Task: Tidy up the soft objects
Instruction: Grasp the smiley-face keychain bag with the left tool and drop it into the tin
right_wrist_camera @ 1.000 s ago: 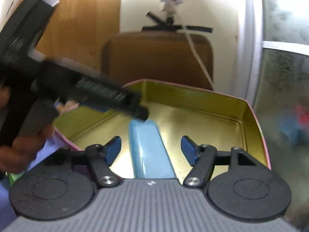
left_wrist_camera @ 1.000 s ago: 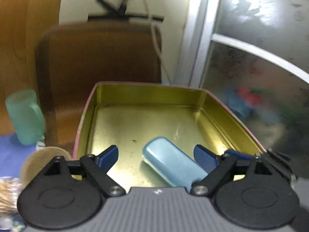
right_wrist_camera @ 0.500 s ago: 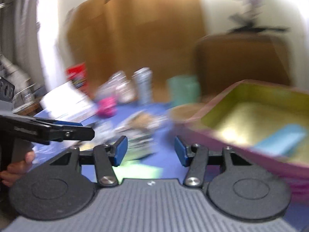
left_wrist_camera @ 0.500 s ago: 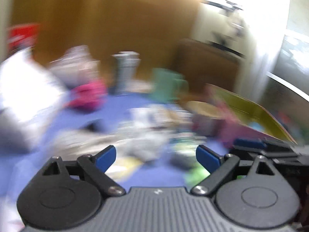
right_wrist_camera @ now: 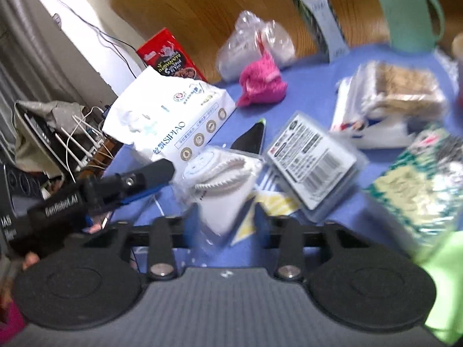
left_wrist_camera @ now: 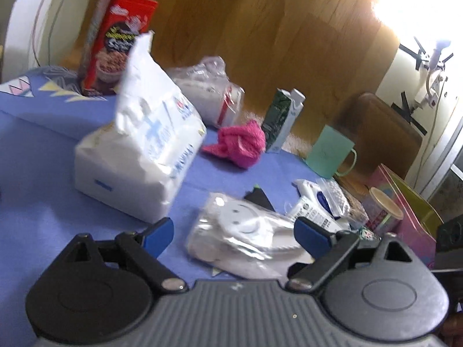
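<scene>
On the blue cloth [left_wrist_camera: 43, 202] lies a clear packet with a white smiley item [left_wrist_camera: 246, 237] [right_wrist_camera: 222, 179]. My left gripper [left_wrist_camera: 231, 231] is open and low, the packet just ahead of its blue fingertips and nothing between them; the right wrist view shows it [right_wrist_camera: 156, 173] beside that packet. My right gripper [right_wrist_camera: 225, 214] is blurred and its jaws are closing. The packet shows through the narrow gap; no pad is seen pressing it. A crumpled pink cloth [left_wrist_camera: 240, 143] [right_wrist_camera: 262, 84] lies further back, next to a white tissue pack [left_wrist_camera: 144, 156] [right_wrist_camera: 173, 118].
A pink tin with a gold inside [left_wrist_camera: 411, 211] stands at the right, a green mug [left_wrist_camera: 330, 153] behind it. A red box [left_wrist_camera: 115, 40], a carton [left_wrist_camera: 283, 121] and a clear bag [left_wrist_camera: 208, 92] line the wooden back. Blister pack [right_wrist_camera: 312, 156], green packet [right_wrist_camera: 419, 182] and lime item [right_wrist_camera: 442, 283] crowd the right.
Both grippers have swung left, away from the tin with the light blue block, to the cluttered blue cloth. The right gripper's fingers have drawn much closer together.
</scene>
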